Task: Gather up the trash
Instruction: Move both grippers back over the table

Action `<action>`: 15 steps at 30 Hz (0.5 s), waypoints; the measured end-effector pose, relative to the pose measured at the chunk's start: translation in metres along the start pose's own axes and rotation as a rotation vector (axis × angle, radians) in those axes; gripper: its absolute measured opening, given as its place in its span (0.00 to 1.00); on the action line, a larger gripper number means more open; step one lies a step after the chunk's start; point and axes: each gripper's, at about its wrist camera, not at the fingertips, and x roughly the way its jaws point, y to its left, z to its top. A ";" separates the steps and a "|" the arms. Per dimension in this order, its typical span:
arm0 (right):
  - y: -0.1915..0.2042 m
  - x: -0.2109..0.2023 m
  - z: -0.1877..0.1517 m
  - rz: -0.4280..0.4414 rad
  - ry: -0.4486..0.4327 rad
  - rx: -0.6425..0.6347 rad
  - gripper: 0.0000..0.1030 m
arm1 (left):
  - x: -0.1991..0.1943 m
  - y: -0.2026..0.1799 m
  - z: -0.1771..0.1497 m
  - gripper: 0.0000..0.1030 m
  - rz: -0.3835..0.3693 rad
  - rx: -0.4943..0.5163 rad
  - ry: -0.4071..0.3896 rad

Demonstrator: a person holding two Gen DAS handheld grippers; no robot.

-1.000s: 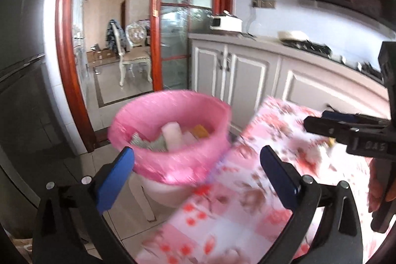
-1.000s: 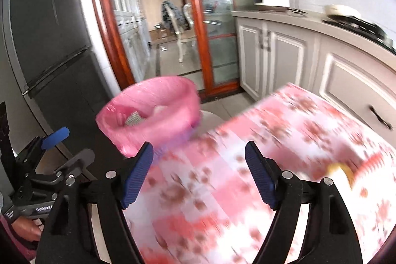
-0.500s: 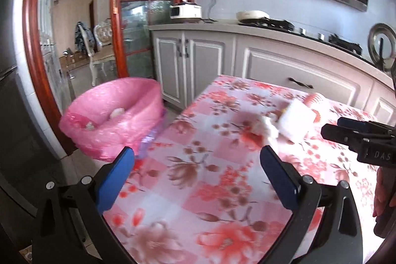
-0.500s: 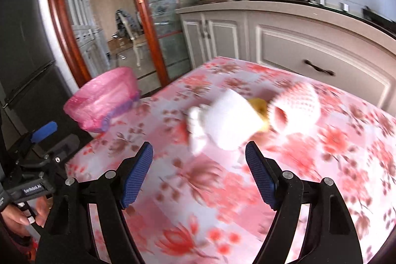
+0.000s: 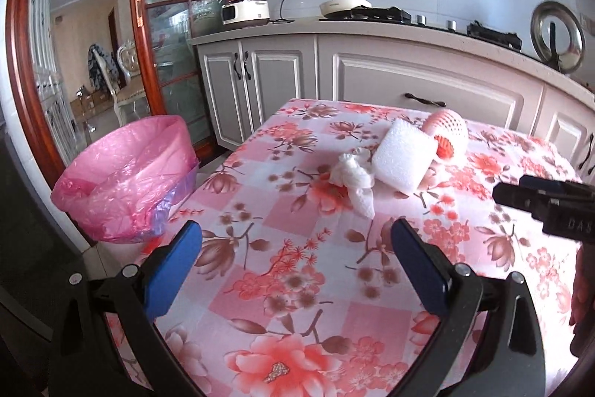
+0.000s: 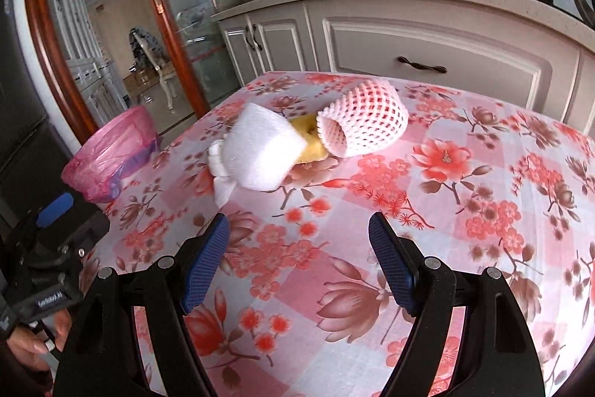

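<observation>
"DAS" on right gripper (image 5: 546, 207)

Both the left gripper (image 5: 295, 261) and right gripper (image 6: 297, 255) have black plastic frames, silver screws, blue ribbed finger pads (image 6: 202, 270) and white lettering.

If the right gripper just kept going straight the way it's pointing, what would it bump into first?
Probably the tablecloth: the right gripper, jaws open and empty, tilts down at bare cloth. The foam block and net sleeve lie farther on; depth is hard to judge.
</observation>
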 end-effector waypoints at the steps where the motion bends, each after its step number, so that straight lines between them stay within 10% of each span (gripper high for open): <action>1: 0.000 0.004 0.001 -0.002 0.005 0.007 0.71 | 0.001 0.000 0.000 0.95 0.000 0.005 0.001; 15: 0.033 0.072 0.047 -0.031 0.010 0.060 0.75 | 0.019 0.044 -0.005 0.95 0.011 -0.029 0.009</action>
